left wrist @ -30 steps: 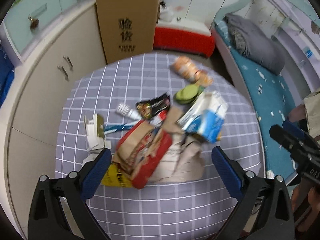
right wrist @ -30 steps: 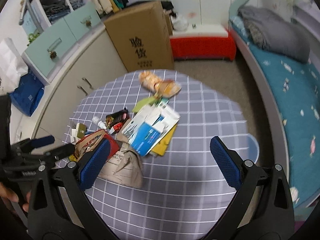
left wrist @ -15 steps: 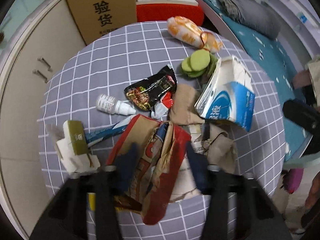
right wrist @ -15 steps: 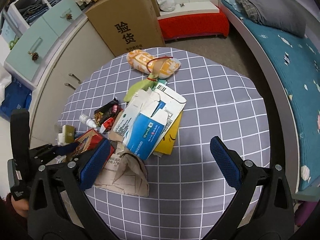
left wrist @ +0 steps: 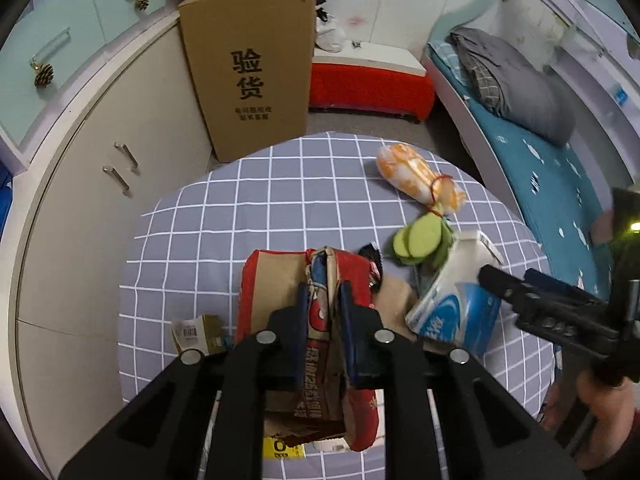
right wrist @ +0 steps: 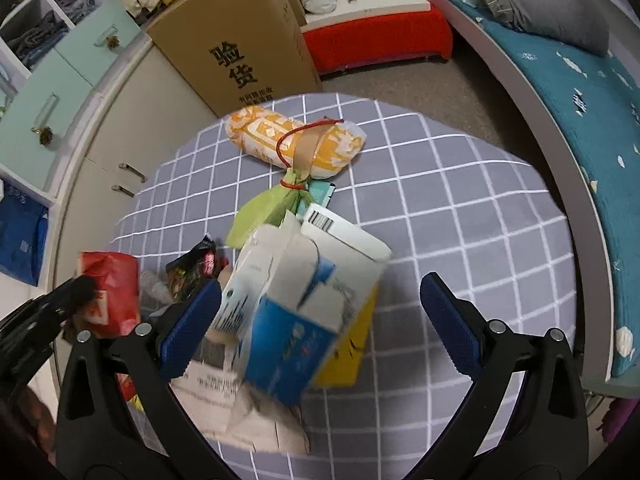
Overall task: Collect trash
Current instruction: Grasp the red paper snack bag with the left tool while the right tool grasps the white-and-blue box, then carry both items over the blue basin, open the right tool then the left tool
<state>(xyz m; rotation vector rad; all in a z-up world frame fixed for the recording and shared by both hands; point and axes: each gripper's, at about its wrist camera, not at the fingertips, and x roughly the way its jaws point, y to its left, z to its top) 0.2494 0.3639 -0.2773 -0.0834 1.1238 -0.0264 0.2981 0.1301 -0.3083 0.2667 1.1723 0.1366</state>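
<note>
The red paper bag (left wrist: 320, 312) is pinched between the closing jaws of the left gripper (left wrist: 323, 300); the right gripper (right wrist: 320, 308) is held agape around the blue-and-white carton (right wrist: 296, 320).

The tablecloth (left wrist: 248, 216) is grey-lilac with a white grid. On it lie a red and brown paper bag (left wrist: 320, 280), a white and blue carton (right wrist: 288, 312), an orange-and-white patterned packet (right wrist: 292, 140) tied with red string, and pale green pads (left wrist: 416, 240). Beyond — a brown box (left wrist: 248, 64) with black print, and a teal bedsheet (right wrist: 580, 100) with white specks.
</note>
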